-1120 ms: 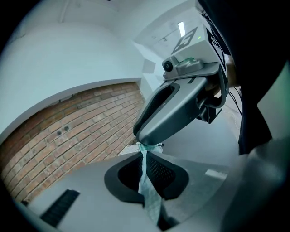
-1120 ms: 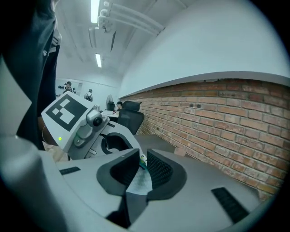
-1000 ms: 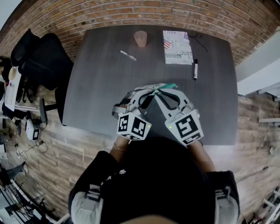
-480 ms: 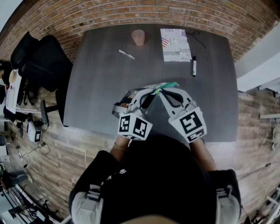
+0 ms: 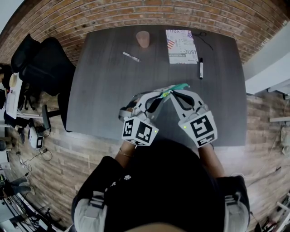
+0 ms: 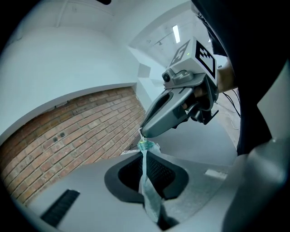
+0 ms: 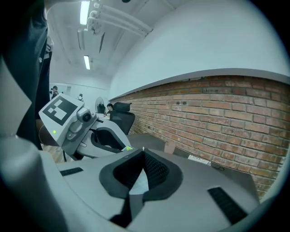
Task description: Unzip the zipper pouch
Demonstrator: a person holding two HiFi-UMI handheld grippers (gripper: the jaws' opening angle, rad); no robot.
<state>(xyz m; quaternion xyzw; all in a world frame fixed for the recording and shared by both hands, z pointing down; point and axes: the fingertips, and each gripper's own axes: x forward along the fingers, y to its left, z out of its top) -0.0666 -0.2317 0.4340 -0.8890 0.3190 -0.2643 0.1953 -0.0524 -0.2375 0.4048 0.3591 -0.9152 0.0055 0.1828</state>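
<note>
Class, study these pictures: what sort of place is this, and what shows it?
Probably an office or workroom: a dark table by a brick wall, an office chair beside it, a marker and printed sheet on top.

A dark grey table [image 5: 104,90] stands with its far edge close to a red brick wall [image 5: 136,11]. Above the brick course, the wall is plain white [image 7: 204,41] and meets a white ceiling where 2 strip lights [image 7: 84,12] glow. The floor [image 5: 68,149] is laid in pale, wood-look planks. A black office chair [image 5: 45,59] sits just left of the table. Nearer on that side, loose cables [image 5: 27,156] and small gear lie on the floor. At the far right, a white ledge [image 5: 267,72] runs beside the brick.
</note>
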